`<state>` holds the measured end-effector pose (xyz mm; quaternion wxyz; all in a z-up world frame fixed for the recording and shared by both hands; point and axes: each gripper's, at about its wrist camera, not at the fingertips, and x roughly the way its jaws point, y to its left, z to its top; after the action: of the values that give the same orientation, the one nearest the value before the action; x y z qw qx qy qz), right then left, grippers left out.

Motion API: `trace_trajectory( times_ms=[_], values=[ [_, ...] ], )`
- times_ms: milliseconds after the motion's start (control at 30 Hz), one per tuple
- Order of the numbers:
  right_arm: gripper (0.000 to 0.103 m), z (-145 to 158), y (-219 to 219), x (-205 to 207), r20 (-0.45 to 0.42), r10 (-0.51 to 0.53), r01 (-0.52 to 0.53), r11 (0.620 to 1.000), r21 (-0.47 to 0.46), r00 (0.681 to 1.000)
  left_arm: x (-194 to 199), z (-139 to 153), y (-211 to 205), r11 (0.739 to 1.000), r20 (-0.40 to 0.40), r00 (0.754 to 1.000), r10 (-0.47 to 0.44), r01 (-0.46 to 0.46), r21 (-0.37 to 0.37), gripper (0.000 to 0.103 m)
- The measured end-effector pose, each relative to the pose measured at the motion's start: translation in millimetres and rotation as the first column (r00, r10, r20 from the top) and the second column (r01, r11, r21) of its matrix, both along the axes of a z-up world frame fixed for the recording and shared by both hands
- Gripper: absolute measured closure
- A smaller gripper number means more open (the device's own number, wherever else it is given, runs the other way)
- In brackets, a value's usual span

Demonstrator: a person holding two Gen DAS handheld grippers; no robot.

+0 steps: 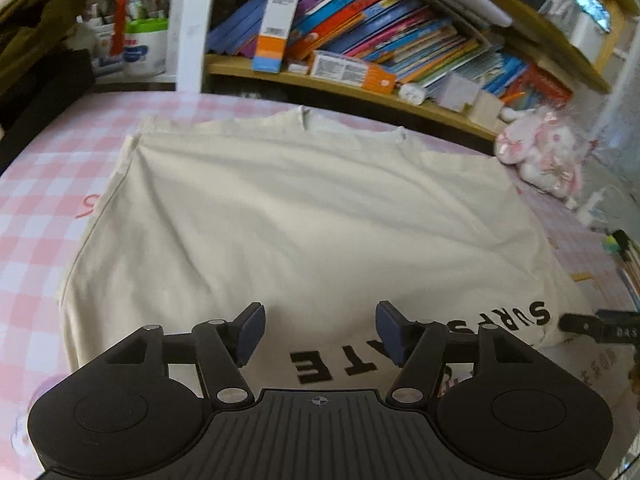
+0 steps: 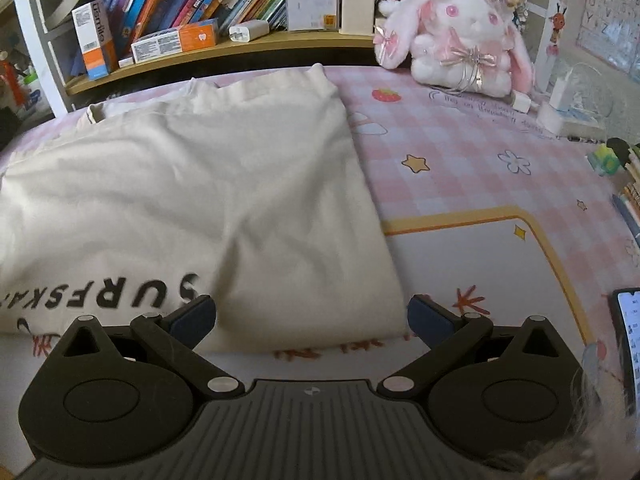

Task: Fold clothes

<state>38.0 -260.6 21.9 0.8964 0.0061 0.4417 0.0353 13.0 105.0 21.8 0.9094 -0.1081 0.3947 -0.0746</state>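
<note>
A cream T-shirt [image 1: 304, 216] with black lettering lies folded over on the pink checked tablecloth [image 1: 36, 216], collar end toward the bookshelf. My left gripper [image 1: 320, 330] hovers open over the shirt's near edge, above the lettering, nothing between its blue pads. In the right wrist view the same shirt [image 2: 208, 200] fills the left half, its right folded edge running down the middle. My right gripper [image 2: 312, 320] is open above the shirt's near right corner, pads clear of the cloth. The tip of the right gripper [image 1: 600, 326] shows at the right edge of the left wrist view.
A bookshelf [image 2: 224, 50] packed with books and boxes runs along the far edge. A pink-and-white plush rabbit [image 2: 460, 36] sits at the far right, with a charger and cables [image 2: 560, 104] beside it. A phone [image 2: 628, 352] lies at the right edge. Dark clothing [image 1: 36, 60] is piled far left.
</note>
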Motion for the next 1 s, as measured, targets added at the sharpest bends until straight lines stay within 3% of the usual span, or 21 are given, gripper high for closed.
trace_trajectory(
  times_ms=[100,367,433,500,700,833,933,1000],
  values=[
    [0.0,-1,-13,0,-0.007,0.006,-0.006,1.0,0.031,1.0,-6,4,-12,1.0,0.008,1.0,0.023,-0.023,0.017,0.032],
    [0.002,-6,-55,5,-0.085,-0.002,0.028,0.95,0.31,0.996,-30,0,-32,0.988,-0.018,0.99,0.142,-0.141,0.06,0.031],
    [0.01,-5,-59,7,-0.087,0.008,0.021,0.944,0.329,0.996,-38,2,-34,0.982,-0.011,0.984,0.177,-0.176,0.064,0.031],
    [0.036,-4,-60,9,-0.082,0.014,0.013,0.945,0.327,0.997,-45,4,-38,0.977,-0.006,0.979,0.204,-0.203,0.068,0.031],
    [0.087,-6,-61,16,-0.088,0.092,-0.06,0.949,0.309,0.992,-60,5,-47,0.962,-0.012,0.964,0.265,-0.264,0.075,0.031],
    [0.091,12,-59,5,0.003,0.153,-0.148,0.948,0.281,0.988,-65,8,-50,0.952,-0.008,0.955,0.298,-0.296,0.082,0.03],
    [0.091,14,-64,5,0.009,0.152,-0.15,0.956,0.254,0.988,-68,7,-49,0.946,-0.022,0.948,0.317,-0.315,0.082,0.029],
    [0.091,4,-61,8,-0.031,0.155,-0.143,0.959,0.244,0.987,-72,6,-47,0.943,-0.031,0.945,0.326,-0.323,0.076,0.029]
  ],
)
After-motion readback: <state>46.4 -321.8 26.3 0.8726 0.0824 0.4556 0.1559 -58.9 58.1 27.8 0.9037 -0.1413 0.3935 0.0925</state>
